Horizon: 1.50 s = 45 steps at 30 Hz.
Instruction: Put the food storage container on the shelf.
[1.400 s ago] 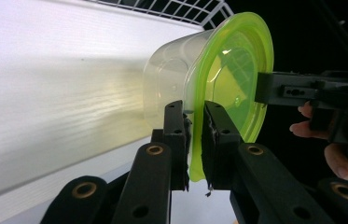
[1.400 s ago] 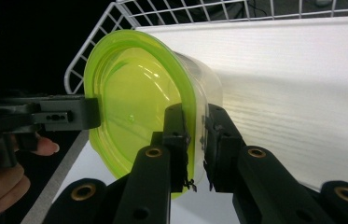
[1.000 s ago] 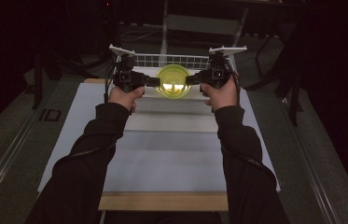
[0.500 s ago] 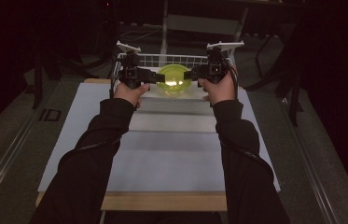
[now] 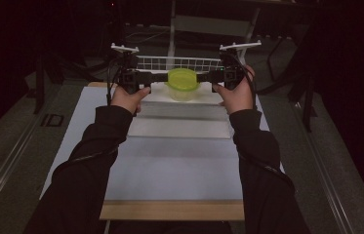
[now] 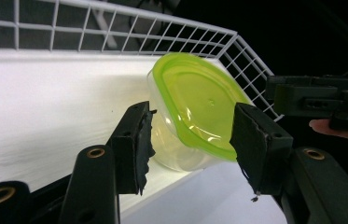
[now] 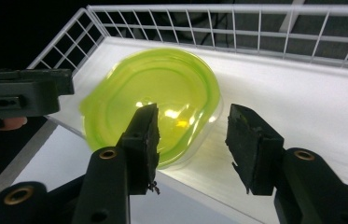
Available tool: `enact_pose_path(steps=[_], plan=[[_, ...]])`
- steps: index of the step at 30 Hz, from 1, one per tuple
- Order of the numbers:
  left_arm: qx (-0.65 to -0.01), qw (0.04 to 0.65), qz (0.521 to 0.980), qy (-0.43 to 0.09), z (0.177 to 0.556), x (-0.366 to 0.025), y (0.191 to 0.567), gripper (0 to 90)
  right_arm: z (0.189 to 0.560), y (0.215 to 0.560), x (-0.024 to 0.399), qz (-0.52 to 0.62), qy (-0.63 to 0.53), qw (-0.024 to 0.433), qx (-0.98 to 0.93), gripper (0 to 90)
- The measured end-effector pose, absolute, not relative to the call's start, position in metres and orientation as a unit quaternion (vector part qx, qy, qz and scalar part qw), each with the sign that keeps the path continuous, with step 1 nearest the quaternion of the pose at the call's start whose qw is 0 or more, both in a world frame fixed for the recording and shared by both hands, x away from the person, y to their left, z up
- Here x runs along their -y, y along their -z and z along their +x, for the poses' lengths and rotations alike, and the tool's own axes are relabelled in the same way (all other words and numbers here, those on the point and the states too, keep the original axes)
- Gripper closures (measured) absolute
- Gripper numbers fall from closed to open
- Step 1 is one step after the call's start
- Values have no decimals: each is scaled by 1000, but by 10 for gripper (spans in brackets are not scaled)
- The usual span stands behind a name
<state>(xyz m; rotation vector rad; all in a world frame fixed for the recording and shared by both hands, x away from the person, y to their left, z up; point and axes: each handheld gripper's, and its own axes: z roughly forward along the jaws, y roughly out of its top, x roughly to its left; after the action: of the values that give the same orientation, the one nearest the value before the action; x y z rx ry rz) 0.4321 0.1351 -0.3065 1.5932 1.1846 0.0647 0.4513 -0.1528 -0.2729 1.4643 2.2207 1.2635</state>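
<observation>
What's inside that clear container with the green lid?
Nothing shows through the clear container's wall below the green lid; it looks empty. The lid hides the middle from above, so small contents can't be ruled out.

Round clear plastic container with lime-green lid [image 5: 182, 84] resting on raised white shelf [image 5: 209, 100] before white wire rail [image 5: 179, 63]. Left gripper [image 5: 159, 76] and right gripper [image 5: 204, 77] flanking it, jaws just opened, apart from it.

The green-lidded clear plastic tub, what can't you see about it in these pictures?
- Green-lidded clear plastic tub: its base, left gripper view, hidden behind the left gripper.
- Its contents, right gripper view: glare on the lid hides them.
- Its near edge, right gripper view: covered by the right gripper.
- High view: tub too small for detail.
</observation>
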Motion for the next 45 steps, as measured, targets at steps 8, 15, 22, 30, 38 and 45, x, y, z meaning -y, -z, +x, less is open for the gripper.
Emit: enact_pose_path(steps=[8,15,22,30,38,45], plan=[[-451,568,688,-30,398,-146,320,459,419,280,147,451,-454,97,-762,549],[-388,602,697,-41,363,-152,348,361,392,302,133,385,-465,117,-789,749],[-340,610,714,-62,334,-158,377,170,390,329,121,386,-441,112,-802,898],[-361,584,720,-99,302,-160,432,19,403,342,117,412,-445,116,-787,898],[-359,593,712,-114,287,-158,453,19,421,345,118,434,-431,148,-777,879],[-344,590,722,-110,284,-154,456,20,435,344,117,447,-427,152,-771,856]])
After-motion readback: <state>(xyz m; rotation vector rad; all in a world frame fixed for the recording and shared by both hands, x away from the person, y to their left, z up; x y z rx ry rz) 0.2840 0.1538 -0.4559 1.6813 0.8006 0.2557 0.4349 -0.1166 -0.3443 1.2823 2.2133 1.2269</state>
